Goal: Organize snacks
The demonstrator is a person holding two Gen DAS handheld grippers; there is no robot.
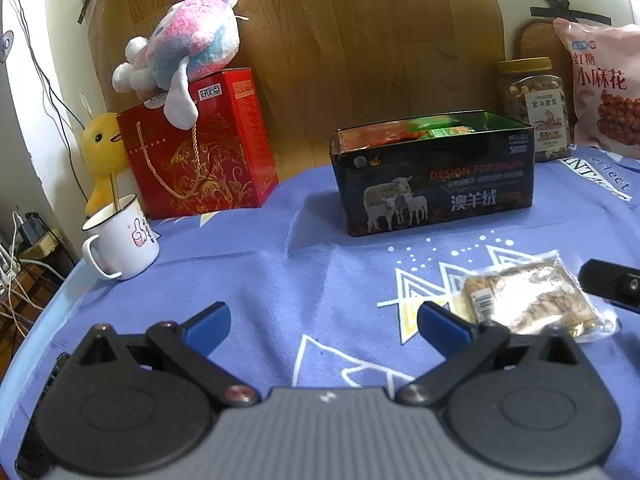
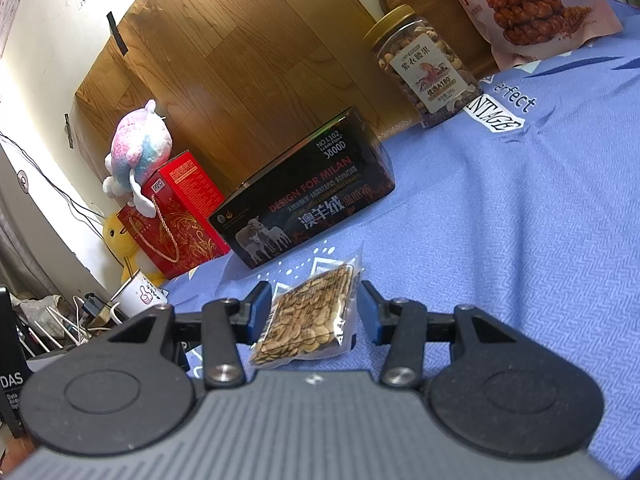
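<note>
Low in the left wrist view, the left gripper (image 1: 322,322) gapes wide over bare blue tablecloth (image 1: 280,272), nothing between its pads; the clear seed packet (image 1: 528,304) lies lower right (black sheep-print box (image 1: 434,178) sits above centre). Lower centre of the right wrist view, the right gripper (image 2: 316,312) straddles the packet (image 2: 312,316), blue pads (image 2: 260,312) spread just beside its edges, not pressing.

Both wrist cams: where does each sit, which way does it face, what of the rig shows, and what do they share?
Left wrist: on the left gripper, low over the blue cloth, facing the black tin; own open fingers show, plus the other gripper's tip at right.
Right wrist: on the right gripper, tilted, straddling the snack packet; fingers open.
Shared: tin, packet, nut jar, red box.
</note>
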